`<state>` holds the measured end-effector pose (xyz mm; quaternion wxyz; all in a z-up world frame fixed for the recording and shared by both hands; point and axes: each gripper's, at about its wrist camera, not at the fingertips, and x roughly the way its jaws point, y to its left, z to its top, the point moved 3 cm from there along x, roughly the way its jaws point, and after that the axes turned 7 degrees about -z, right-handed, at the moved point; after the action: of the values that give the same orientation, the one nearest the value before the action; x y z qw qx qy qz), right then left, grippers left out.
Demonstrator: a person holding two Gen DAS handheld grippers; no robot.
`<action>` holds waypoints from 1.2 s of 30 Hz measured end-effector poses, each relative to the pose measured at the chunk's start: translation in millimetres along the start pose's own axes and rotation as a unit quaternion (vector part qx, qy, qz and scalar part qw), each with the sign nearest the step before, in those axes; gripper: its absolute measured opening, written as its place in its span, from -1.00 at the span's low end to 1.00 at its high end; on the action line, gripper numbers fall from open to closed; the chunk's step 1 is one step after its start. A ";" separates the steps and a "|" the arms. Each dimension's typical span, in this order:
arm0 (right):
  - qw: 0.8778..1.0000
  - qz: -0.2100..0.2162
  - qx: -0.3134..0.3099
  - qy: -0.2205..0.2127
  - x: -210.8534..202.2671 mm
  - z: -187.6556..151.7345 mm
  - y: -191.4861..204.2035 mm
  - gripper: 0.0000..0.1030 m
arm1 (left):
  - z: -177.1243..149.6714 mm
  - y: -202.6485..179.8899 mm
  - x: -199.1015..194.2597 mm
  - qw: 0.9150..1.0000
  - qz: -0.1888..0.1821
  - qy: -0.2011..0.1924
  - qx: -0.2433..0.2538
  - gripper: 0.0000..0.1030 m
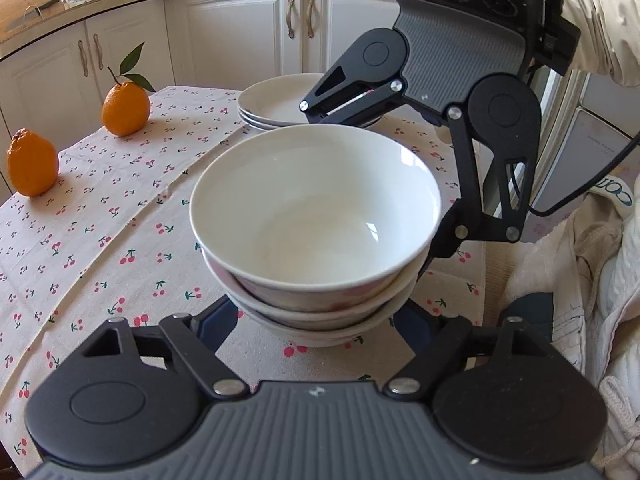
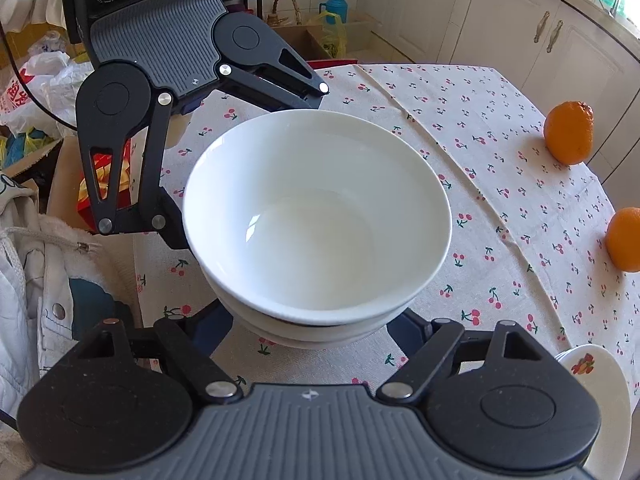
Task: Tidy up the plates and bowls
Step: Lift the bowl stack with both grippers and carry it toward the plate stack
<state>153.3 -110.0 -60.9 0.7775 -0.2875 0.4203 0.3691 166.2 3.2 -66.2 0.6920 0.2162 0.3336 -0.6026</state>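
Three white bowls sit nested in a stack on the cherry-print tablecloth. My left gripper reaches in from the near side. Its blue-padded fingers hug the lower bowls on both flanks, with the tips hidden under the rims. My right gripper clasps the same stack from the opposite side, one finger against the bowl wall. In the right wrist view the left gripper shows behind the stack. A stack of white plates lies beyond the bowls.
Two oranges stand on the cloth left of the bowls. A fruit-printed plate lies near the right gripper. White cabinets ring the table. A person's pale sleeve and jacket are at the right.
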 end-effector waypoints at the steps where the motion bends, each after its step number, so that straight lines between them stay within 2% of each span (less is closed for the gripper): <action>1: 1.000 0.002 0.002 0.001 -0.9 0.2 -1.0 0.69 | 0.0 0.6 -0.1 1.000 -0.003 0.000 0.001 0.62; 12: 1.000 0.013 0.014 0.005 3.9 1.0 -3.3 0.69 | -0.4 4.9 1.9 1.000 -0.023 -0.004 -0.006 0.64; 36: 1.000 0.019 0.018 -0.006 -4.1 -0.1 -6.9 0.69 | 6.3 -4.4 -2.1 1.000 0.004 -0.003 -0.020 0.63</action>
<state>157.4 -115.3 -56.4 0.7779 -0.2636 0.4274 0.3777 163.0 -0.5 -59.9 0.6999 0.2017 0.3428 -0.5932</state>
